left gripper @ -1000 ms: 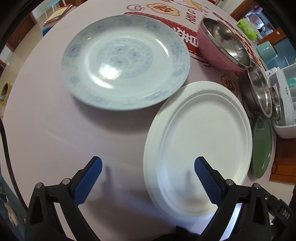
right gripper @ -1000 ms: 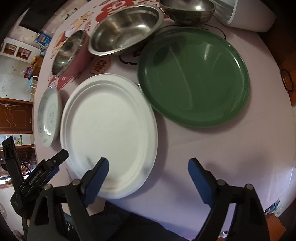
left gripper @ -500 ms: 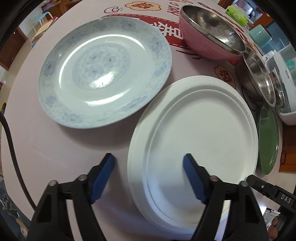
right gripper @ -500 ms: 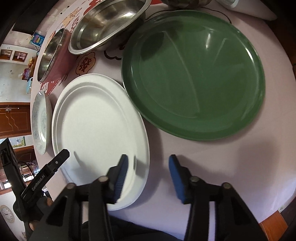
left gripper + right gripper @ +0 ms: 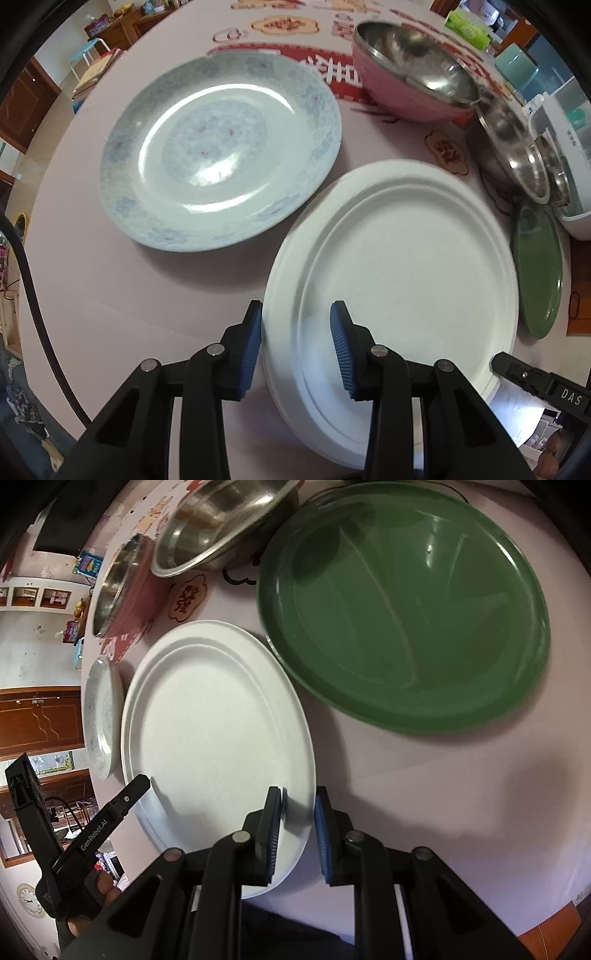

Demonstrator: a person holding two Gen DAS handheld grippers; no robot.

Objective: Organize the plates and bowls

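A white plate (image 5: 399,266) (image 5: 214,720) lies on the pale pink table (image 5: 110,295). My left gripper (image 5: 297,339) points down over its near-left rim. Its jaws are closing, one blue pad outside the rim and one over the plate, with gaps still showing. My right gripper (image 5: 298,830) straddles the opposite rim. Its jaws are closing too, and the pads look pressed on the thin edge. A blue-patterned plate (image 5: 221,147) (image 5: 99,716) lies beside the white one. A green plate (image 5: 406,620) (image 5: 539,273) lies on the other side.
A pink bowl with a steel lining (image 5: 406,92) (image 5: 125,587) and nested steel bowls (image 5: 513,162) (image 5: 221,528) stand behind the plates. A white appliance (image 5: 569,166) sits at the far right. The table's edge runs close below both grippers.
Both grippers went from wide open to narrow around the white plate's rim. The left one shifted rightward onto the rim. The right one closed in on the opposite edge.
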